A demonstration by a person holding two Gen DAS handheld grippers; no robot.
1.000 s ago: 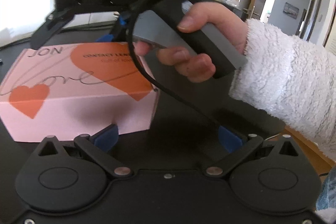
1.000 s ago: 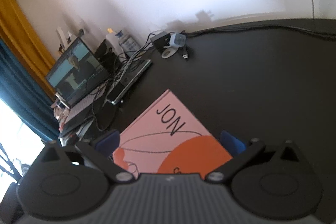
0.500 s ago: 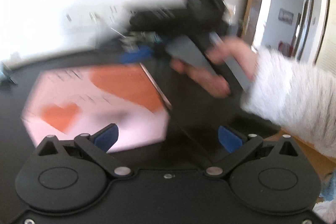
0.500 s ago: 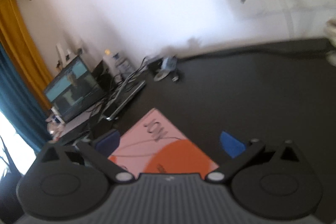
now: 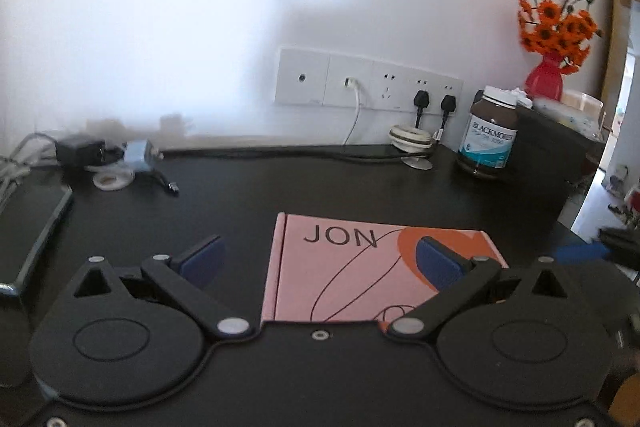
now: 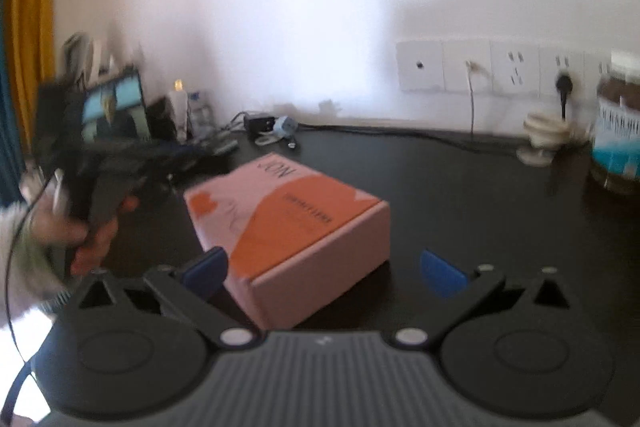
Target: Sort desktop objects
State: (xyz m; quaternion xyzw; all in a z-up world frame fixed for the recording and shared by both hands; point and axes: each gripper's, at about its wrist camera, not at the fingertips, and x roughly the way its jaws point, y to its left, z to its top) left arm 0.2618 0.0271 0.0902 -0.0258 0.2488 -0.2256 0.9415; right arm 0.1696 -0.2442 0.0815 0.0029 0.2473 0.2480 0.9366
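A pink box [image 5: 352, 267] with orange hearts and the word JON lies on the black desk [image 5: 320, 183]. My left gripper [image 5: 318, 259] is open just in front of and above its near edge, holding nothing. In the right wrist view the same box [image 6: 288, 219] sits close ahead. My right gripper [image 6: 322, 269] is open and empty, its left finger by the box's near corner. The left gripper's body shows blurred at the left of that view [image 6: 104, 167].
A brown Blackmores bottle [image 5: 490, 135] stands at the back right beside a white cable holder [image 5: 412, 143]. A red vase of orange flowers [image 5: 548, 79] is behind it. A charger and cables [image 5: 104, 155] lie at the back left, with a laptop [image 6: 114, 111] further left.
Both grippers have pulled back from the box and swung to face the wall. The right gripper and hand no longer fill the left wrist view. The box has turned on the desk.
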